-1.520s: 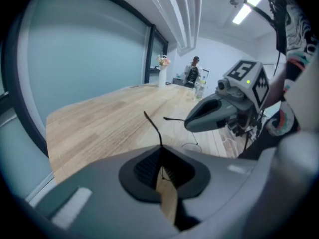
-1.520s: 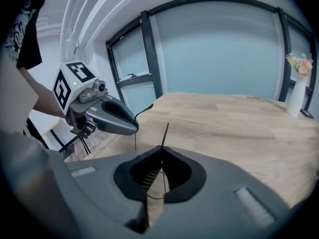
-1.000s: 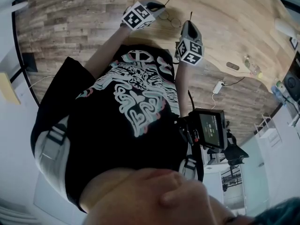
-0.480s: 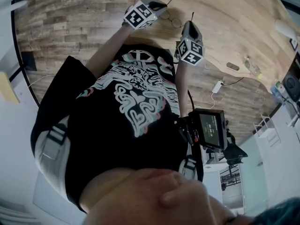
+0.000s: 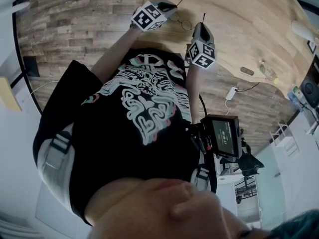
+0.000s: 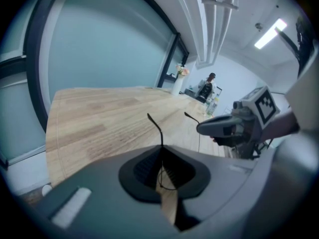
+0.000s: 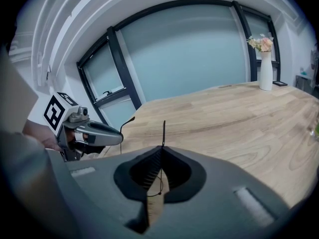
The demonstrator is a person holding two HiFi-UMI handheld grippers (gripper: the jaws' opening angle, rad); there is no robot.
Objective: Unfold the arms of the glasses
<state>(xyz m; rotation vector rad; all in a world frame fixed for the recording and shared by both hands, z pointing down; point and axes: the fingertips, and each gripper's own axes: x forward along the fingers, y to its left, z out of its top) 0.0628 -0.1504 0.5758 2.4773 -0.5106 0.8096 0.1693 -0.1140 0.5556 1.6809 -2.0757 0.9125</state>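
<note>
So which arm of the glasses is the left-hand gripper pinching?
The arm at the head view's left, clamped in the shut left gripper; the other arm pokes up from the shut right gripper.

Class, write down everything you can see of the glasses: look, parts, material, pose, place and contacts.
The glasses are a thin, dark wire frame with two round lenses, seen small over the wooden table. Their two slim arms are spread apart. One is pinched in the shut left gripper, the other in the shut right gripper, and each arm's tip pokes past the jaws. Whether the lenses rest on the table cannot be told.
</note>
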